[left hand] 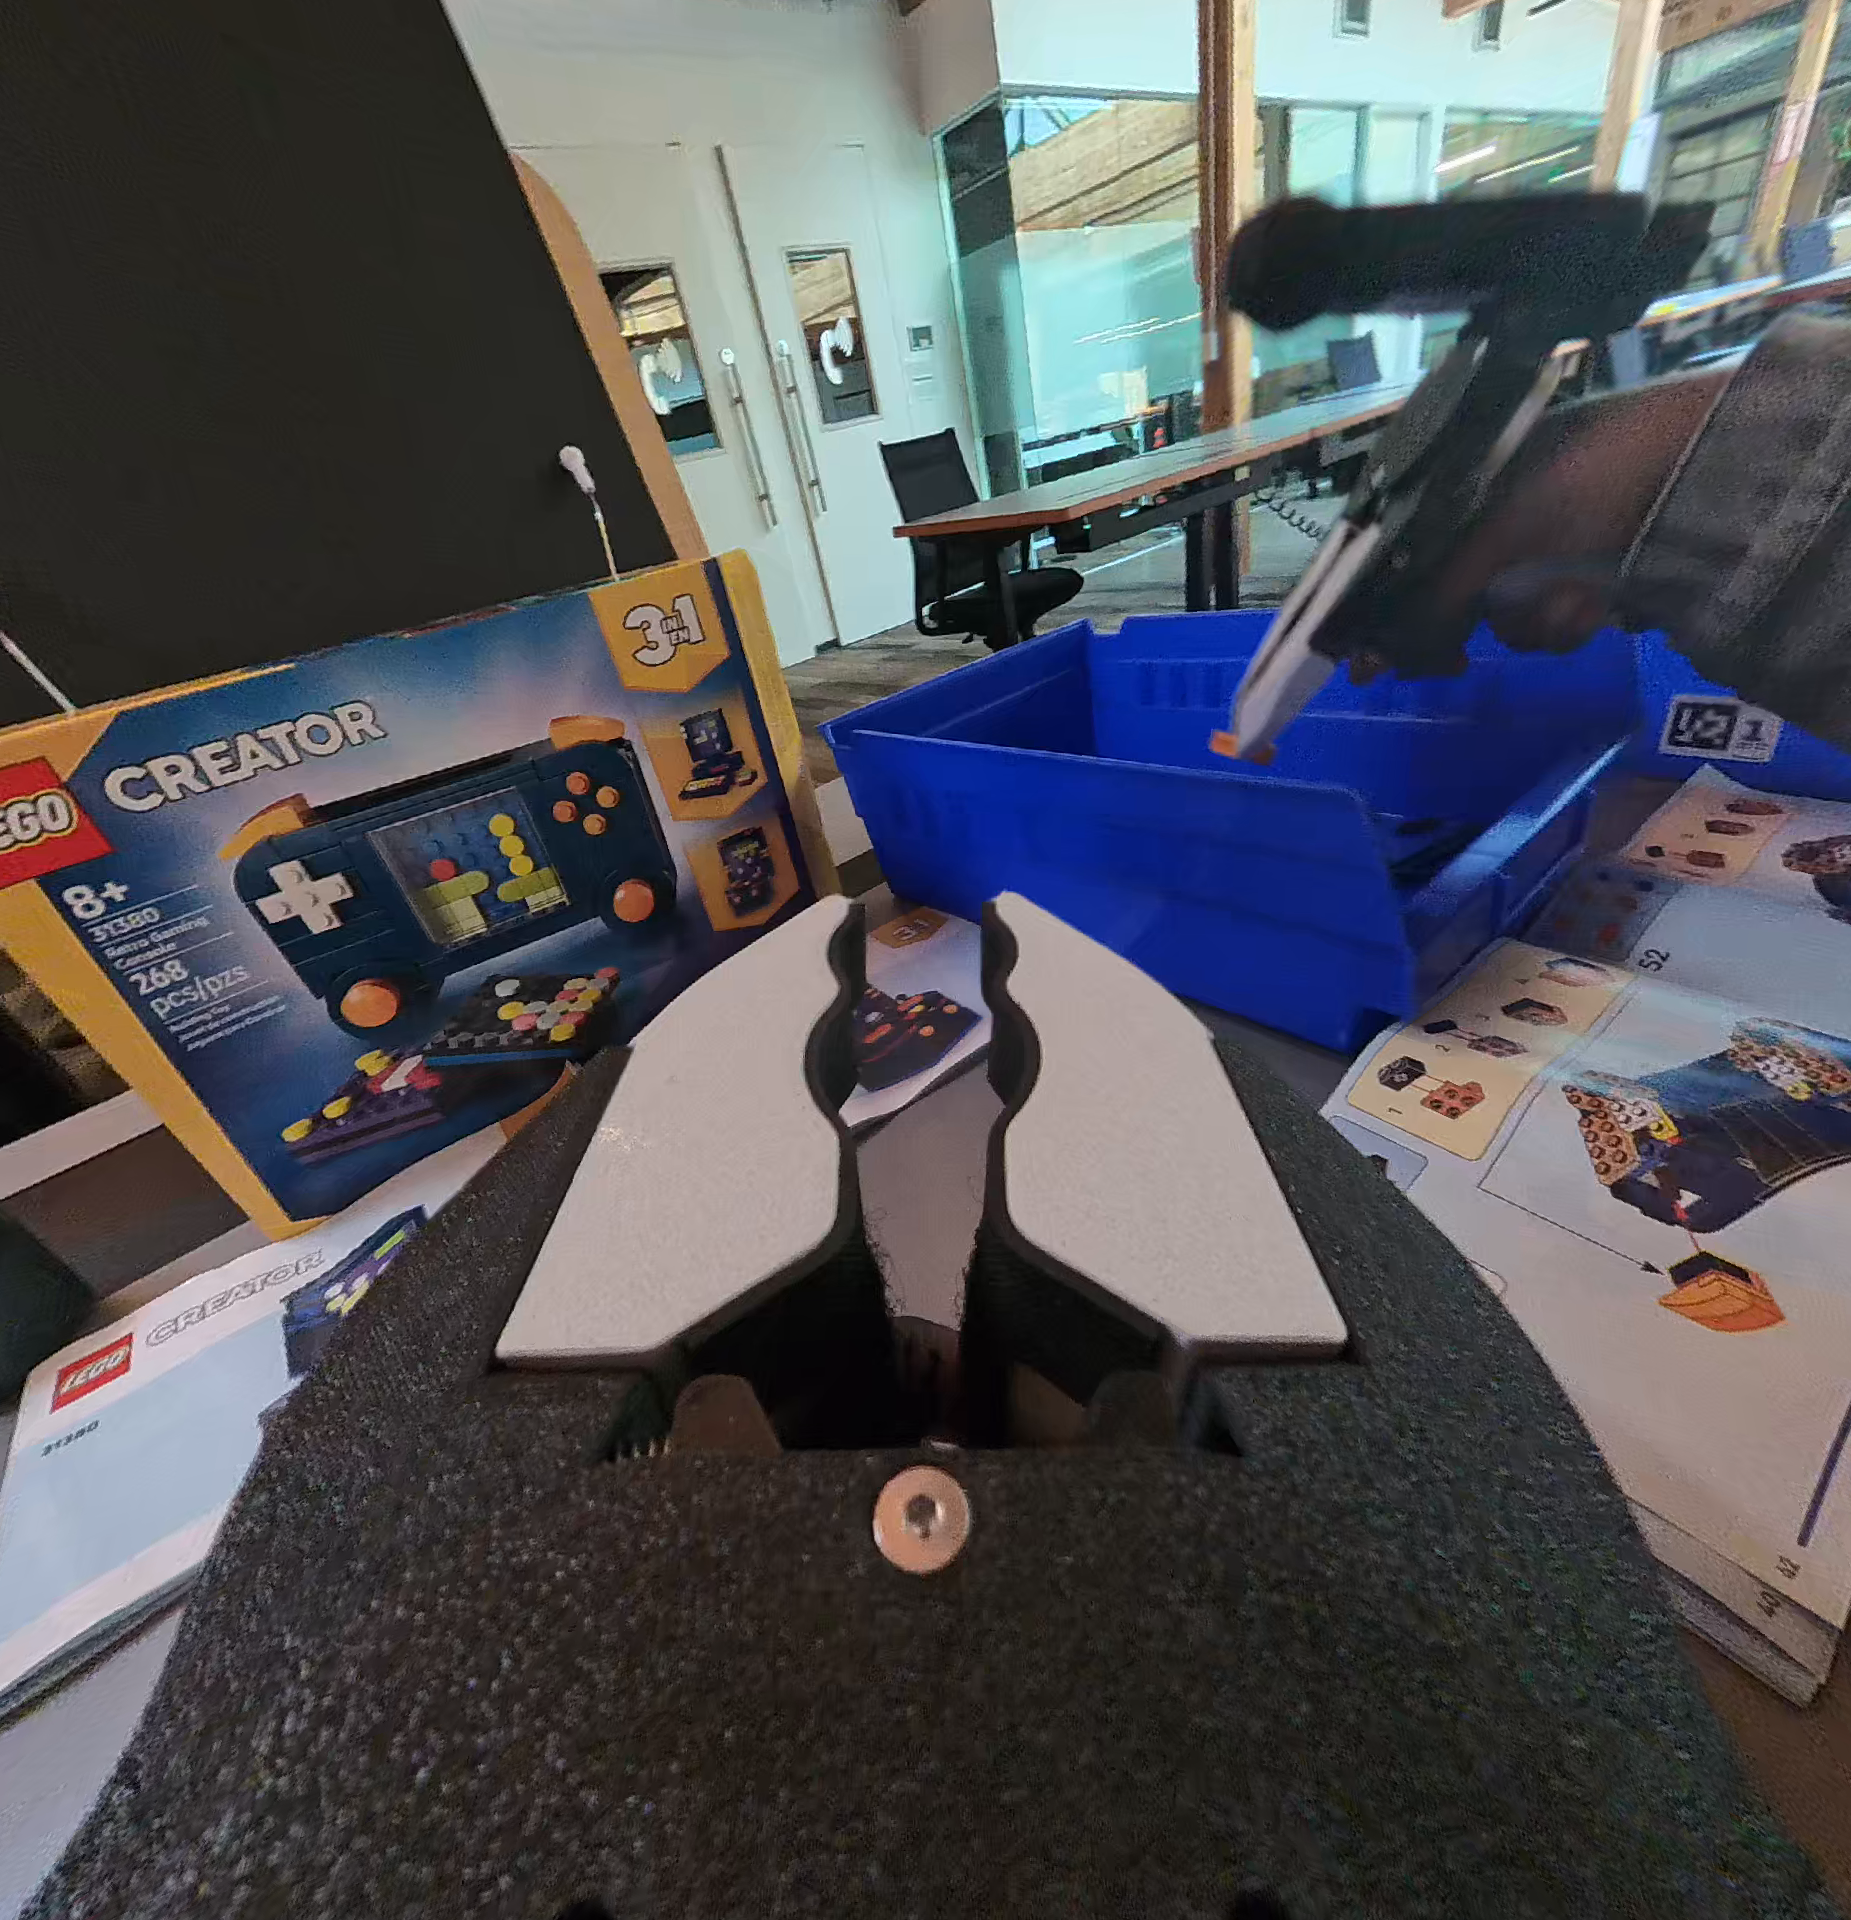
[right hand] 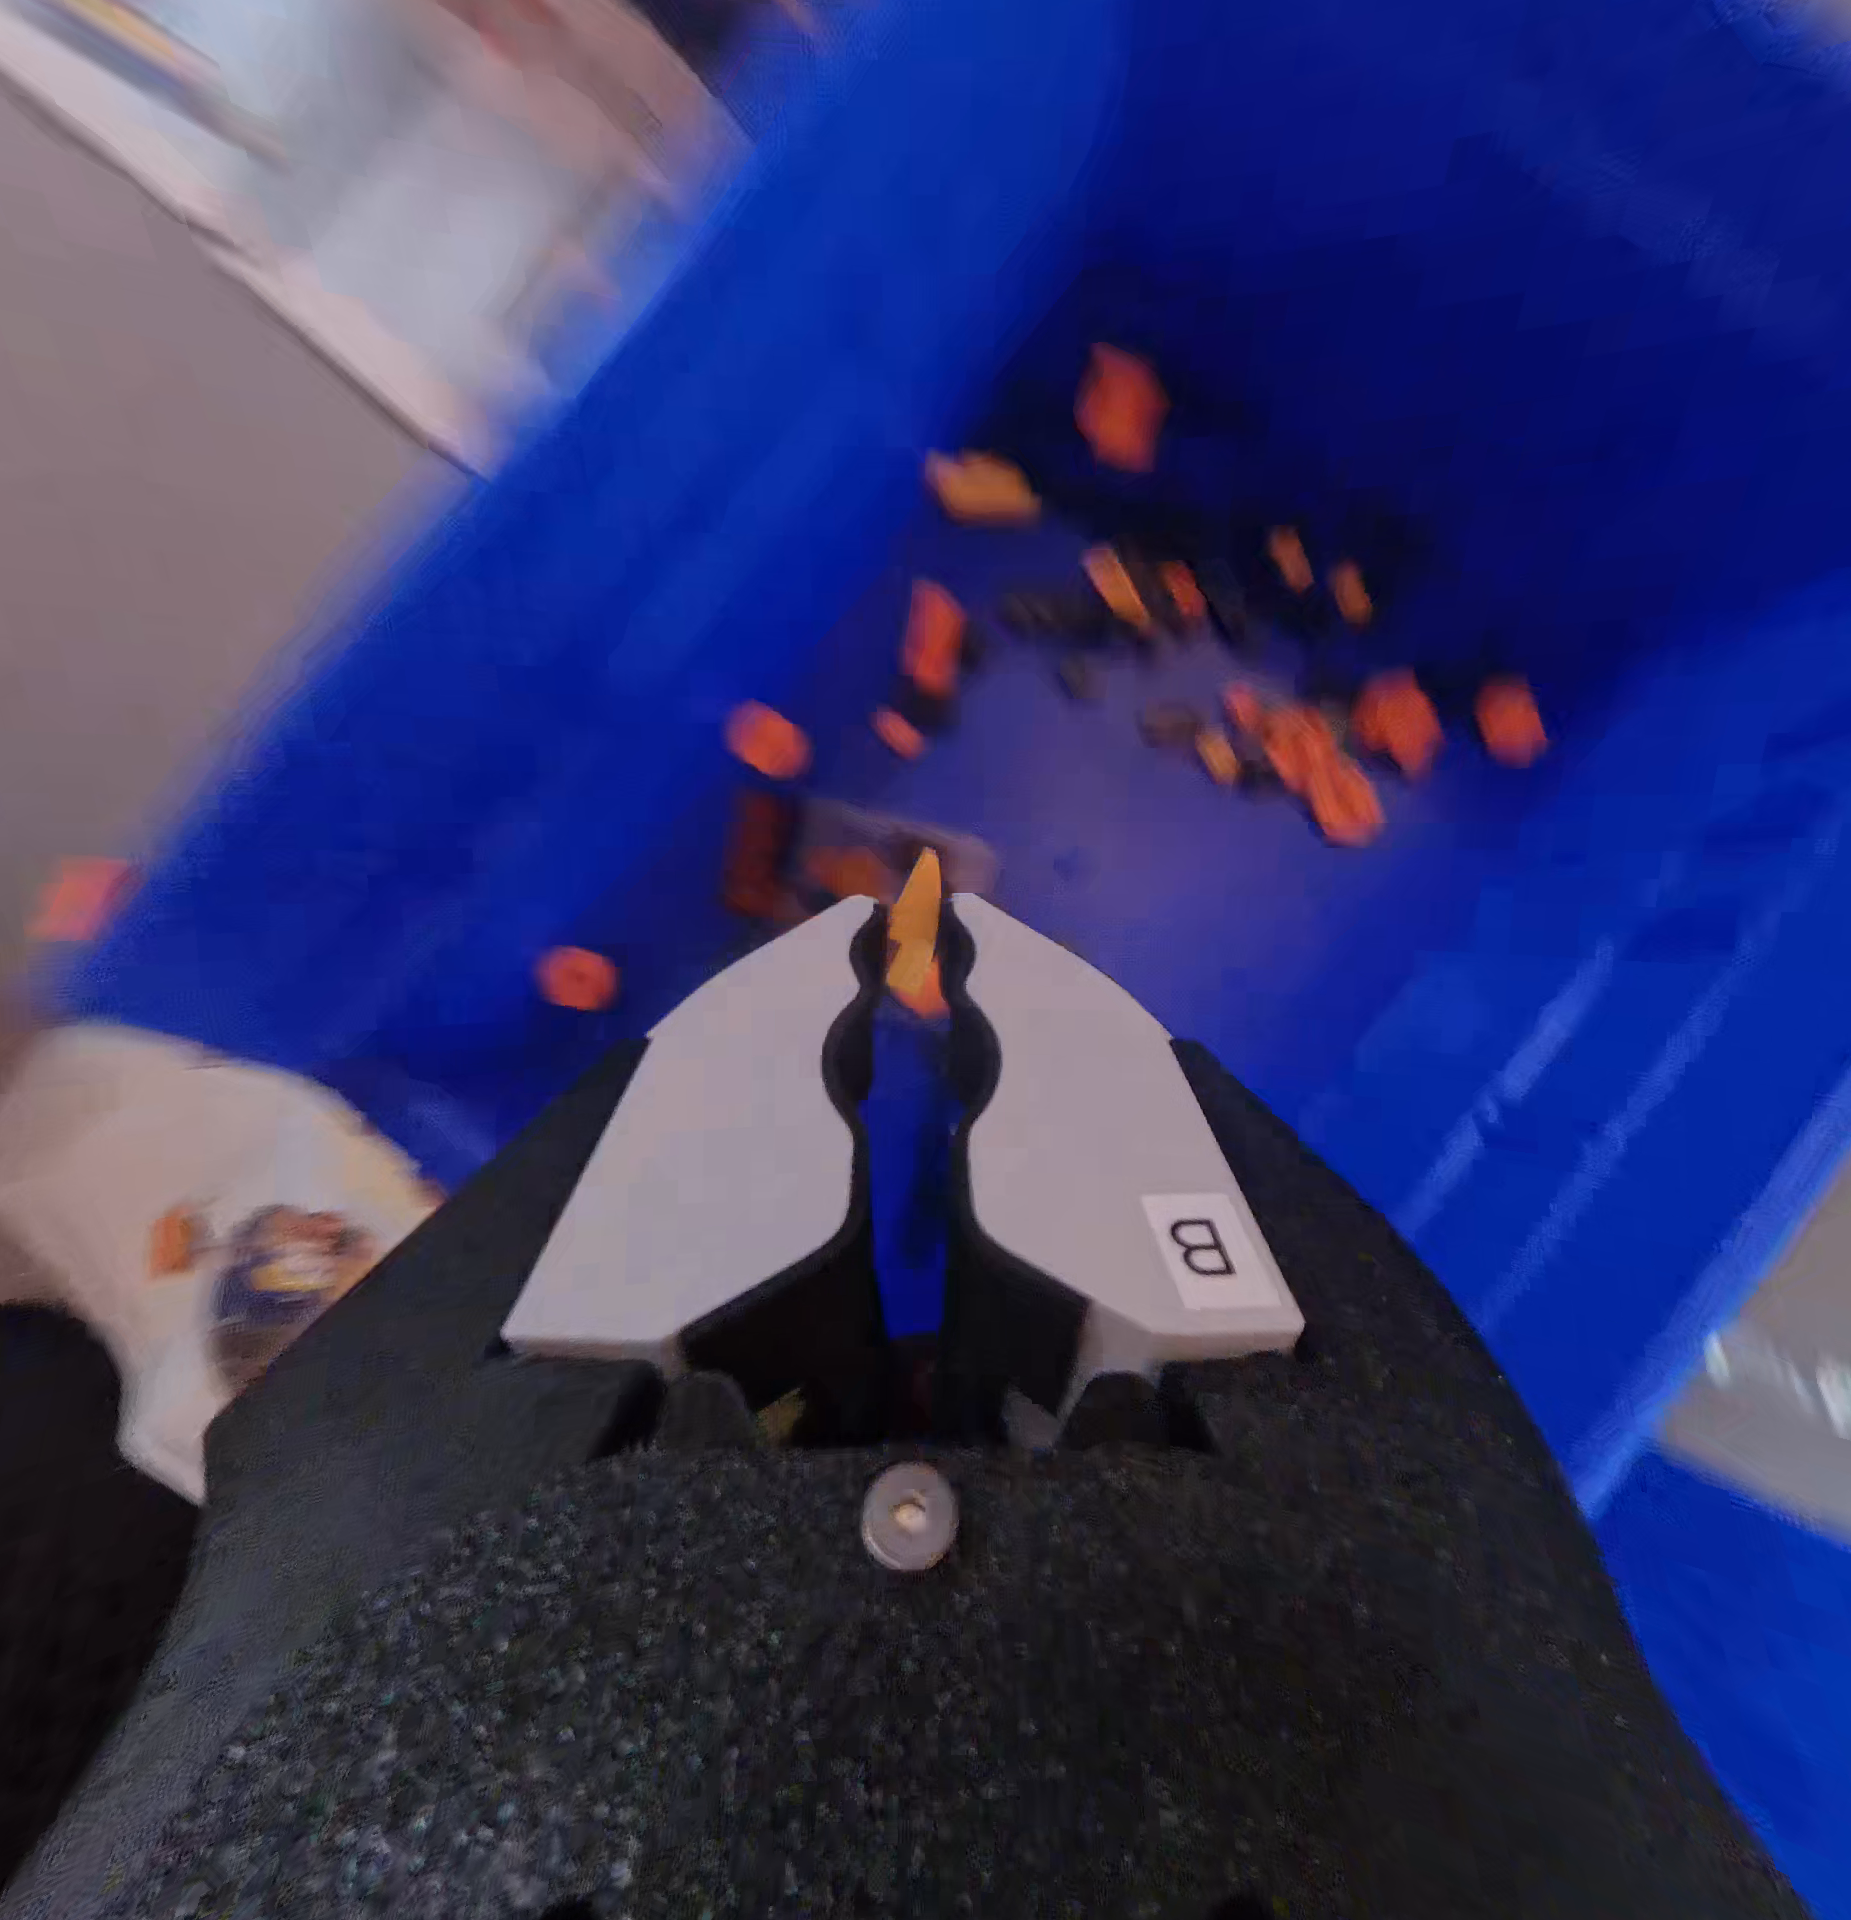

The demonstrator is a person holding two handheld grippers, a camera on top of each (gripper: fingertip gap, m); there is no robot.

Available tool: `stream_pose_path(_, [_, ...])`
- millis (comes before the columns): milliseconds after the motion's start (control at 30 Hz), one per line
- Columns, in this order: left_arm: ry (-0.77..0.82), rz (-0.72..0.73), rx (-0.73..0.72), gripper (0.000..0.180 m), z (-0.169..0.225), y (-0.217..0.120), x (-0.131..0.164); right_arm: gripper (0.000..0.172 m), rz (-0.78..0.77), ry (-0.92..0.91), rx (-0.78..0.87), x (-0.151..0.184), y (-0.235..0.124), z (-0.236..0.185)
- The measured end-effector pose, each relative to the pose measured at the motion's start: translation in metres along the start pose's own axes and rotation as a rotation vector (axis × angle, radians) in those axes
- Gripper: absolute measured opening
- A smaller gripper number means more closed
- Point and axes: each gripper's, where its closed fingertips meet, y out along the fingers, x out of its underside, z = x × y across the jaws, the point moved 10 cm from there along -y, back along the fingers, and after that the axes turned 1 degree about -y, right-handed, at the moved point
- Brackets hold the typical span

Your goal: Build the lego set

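Right gripper (right hand: 916, 914) is clenched on a small orange piece (right hand: 916, 925), a thin wedge standing on edge between the two fingertips, both pads pressing its sides and its point poking past them. It hangs over the inside of the blue bin (right hand: 1316, 1091), whose floor is strewn with more orange and dark pieces (right hand: 1316, 748); all of these are blurred. From the left wrist view the same gripper (left hand: 1248, 743) slants down into the bin (left hand: 1108, 862) from above its far wall, the orange piece (left hand: 1224, 742) at its tips, above the near rim and clear of the walls.

Left gripper (left hand: 916, 914) stands released, its fingers a narrow gap apart with nothing between them; only a small booklet (left hand: 916, 1023) lying on the tabletop (left hand: 921, 1174) shows through the gap. It hovers between the toy set box (left hand: 381, 883) standing upright on its left and the bin's near corner on its right. An open instruction booklet (left hand: 1627, 1195) lies flat to the right, touching the bin's front, and another booklet (left hand: 121, 1455) lies to the left. Bare tabletop runs ahead of the fingers between box and bin.
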Motion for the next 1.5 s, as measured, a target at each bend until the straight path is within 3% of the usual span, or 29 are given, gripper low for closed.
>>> stream_pose_path(133, [-0.103,0.080,0.230,0.023,0.013,0.001,-0.003,0.009,0.575,-0.259,-0.503,-0.029,-0.045,-0.051])
stream_pose_path(200, [-0.200,0.172,0.310,0.026,0.018,-0.001,-0.008,0.009,0.780,-0.273,-0.706,-0.041,-0.052,-0.076])
stream_pose_path(267, [-0.253,0.256,0.347,0.026,0.020,-0.005,-0.013,0.008,0.823,-0.228,-0.918,-0.052,-0.042,-0.101])
stream_pose_path(367, [-0.236,0.288,0.292,0.026,0.015,-0.008,-0.017,0.008,0.696,-0.136,-1.084,-0.062,-0.010,-0.133])
stream_pose_path(533, [-0.149,0.205,0.102,0.027,0.005,-0.008,-0.014,0.008,0.545,-0.023,-1.078,-0.066,0.023,-0.160])
stream_pose_path(800, [-0.106,0.167,0.074,0.016,0.004,-0.007,-0.013,0.008,0.514,-0.032,-1.012,-0.065,0.026,-0.165])
stream_pose_path(900, [-0.036,0.125,0.055,0.007,0.004,-0.006,-0.012,0.008,0.489,-0.030,-0.975,-0.065,0.025,-0.161])
stream_pose_path(1067, [0.206,0.024,0.029,0.006,0.014,-0.002,-0.010,0.008,0.368,-0.068,-0.901,-0.061,0.021,-0.158])
stream_pose_path(1167, [0.263,-0.003,0.042,0.006,0.018,-0.001,-0.009,0.009,0.319,-0.095,-0.857,-0.059,0.017,-0.155])
stream_pose_path(1267, [0.335,-0.054,0.044,0.006,0.021,0.000,-0.008,0.019,0.305,-0.086,-0.822,-0.059,0.012,-0.152])
stream_pose_path(1400, [0.487,-0.224,0.070,0.006,0.030,0.006,0.000,0.031,0.353,-0.049,-0.821,-0.061,-0.003,-0.146])
stream_pose_path(1500, [0.596,-0.481,0.144,0.006,0.040,0.013,0.019,0.033,0.429,-0.058,-0.832,-0.062,-0.023,-0.141])
